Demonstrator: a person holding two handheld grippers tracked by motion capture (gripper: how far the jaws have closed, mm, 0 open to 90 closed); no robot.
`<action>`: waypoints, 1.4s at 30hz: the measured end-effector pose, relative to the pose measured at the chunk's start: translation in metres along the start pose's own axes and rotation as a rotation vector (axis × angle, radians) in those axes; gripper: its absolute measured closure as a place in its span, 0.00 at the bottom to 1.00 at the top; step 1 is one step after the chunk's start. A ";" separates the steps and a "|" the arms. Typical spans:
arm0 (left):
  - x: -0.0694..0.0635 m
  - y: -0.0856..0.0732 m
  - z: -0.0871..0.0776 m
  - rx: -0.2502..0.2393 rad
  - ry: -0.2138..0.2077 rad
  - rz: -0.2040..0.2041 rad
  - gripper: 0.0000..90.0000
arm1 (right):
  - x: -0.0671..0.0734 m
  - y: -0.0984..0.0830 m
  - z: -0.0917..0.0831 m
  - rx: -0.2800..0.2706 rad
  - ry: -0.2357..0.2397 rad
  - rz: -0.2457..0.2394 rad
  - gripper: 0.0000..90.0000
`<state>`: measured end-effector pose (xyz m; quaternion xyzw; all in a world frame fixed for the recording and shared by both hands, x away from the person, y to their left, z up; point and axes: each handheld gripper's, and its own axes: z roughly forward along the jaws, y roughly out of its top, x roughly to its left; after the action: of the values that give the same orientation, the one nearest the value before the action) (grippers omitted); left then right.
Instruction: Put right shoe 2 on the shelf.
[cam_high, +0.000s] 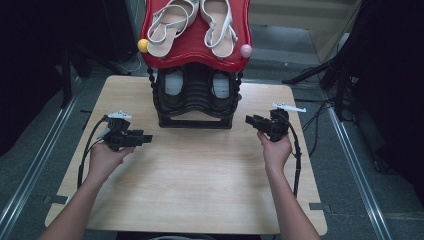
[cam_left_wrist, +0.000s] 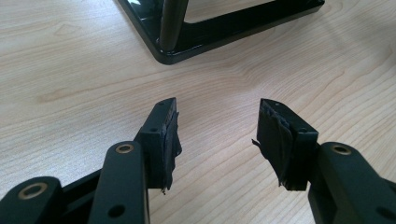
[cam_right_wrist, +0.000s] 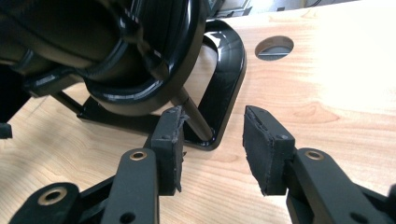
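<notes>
High view showed a two-tier shoe rack (cam_high: 195, 107) standing at the far middle of the wooden counter (cam_high: 190, 190), a pair of pale strappy sandals (cam_high: 192, 25) on its red top shelf (cam_high: 197, 57) and darker shoes (cam_high: 195, 90) tucked on the black tier below. The left tool (cam_high: 147, 138) hovered near the rack's left foot, the right tool (cam_high: 248, 120) just beside its right foot — both pointed inward, both with jaws spread apart and holding nothing. In the right gripper view the rack's black base frame (cam_right_wrist: 224, 84) and slanted post (cam_right_wrist: 194, 114) sat close ahead of the pads. My judgement: the rack looked top-heavy, so a sideways nudge from either tool could rock it and slide the sandals off — and a pinch on the glossy frame might slip
</notes>
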<state>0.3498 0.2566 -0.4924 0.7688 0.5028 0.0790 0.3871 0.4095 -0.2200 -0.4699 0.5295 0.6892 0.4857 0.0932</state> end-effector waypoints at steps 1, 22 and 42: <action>0.000 0.000 0.000 -0.004 0.000 0.001 0.54 | 0.000 -0.002 0.000 0.004 0.003 0.001 0.66; 0.001 0.001 0.010 -0.007 -0.053 -0.009 0.46 | 0.018 -0.044 0.013 0.061 0.056 -0.022 0.65; -0.004 0.004 0.019 -0.002 -0.045 0.021 0.46 | 0.017 -0.048 0.012 0.085 0.048 -0.041 0.64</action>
<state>0.3607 0.2426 -0.5018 0.7751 0.4858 0.0662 0.3984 0.3791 -0.1975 -0.5066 0.5069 0.7220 0.4666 0.0639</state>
